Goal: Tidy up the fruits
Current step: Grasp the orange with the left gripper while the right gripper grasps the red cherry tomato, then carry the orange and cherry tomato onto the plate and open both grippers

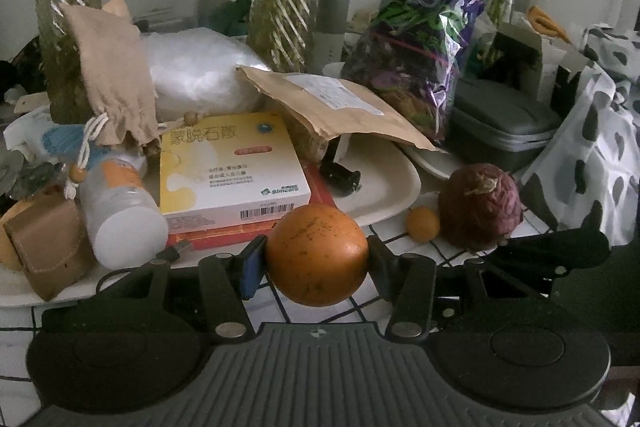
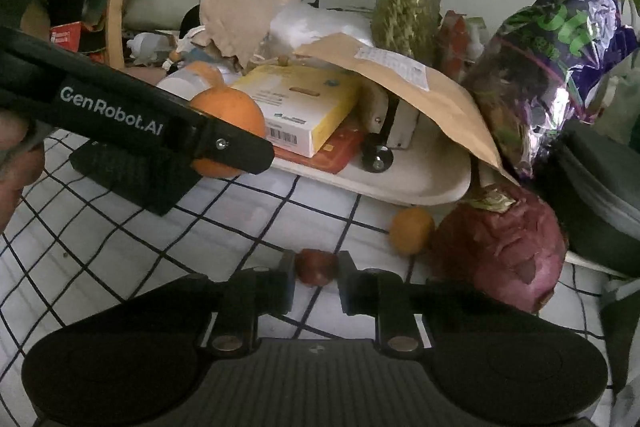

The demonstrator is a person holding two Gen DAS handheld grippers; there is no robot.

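Observation:
My left gripper (image 1: 317,259) is shut on a speckled orange (image 1: 317,255) and holds it just above the checked cloth; the same orange (image 2: 228,115) shows in the right wrist view, behind the left gripper's black arm. My right gripper (image 2: 316,277) is shut on a small dark red fruit (image 2: 316,265) close over the cloth. A small orange kumquat-like fruit (image 1: 422,224) (image 2: 411,230) lies on the cloth beside a wrinkled purple-red fruit (image 1: 480,207) (image 2: 504,247).
A white tray (image 2: 432,183) holds a yellow medicine box (image 1: 228,167), a white bottle (image 1: 120,215), a brown envelope (image 1: 332,103) and a cloth pouch (image 1: 112,75). A purple snack bag (image 1: 420,39), a grey case (image 1: 500,123) and plant stems stand behind.

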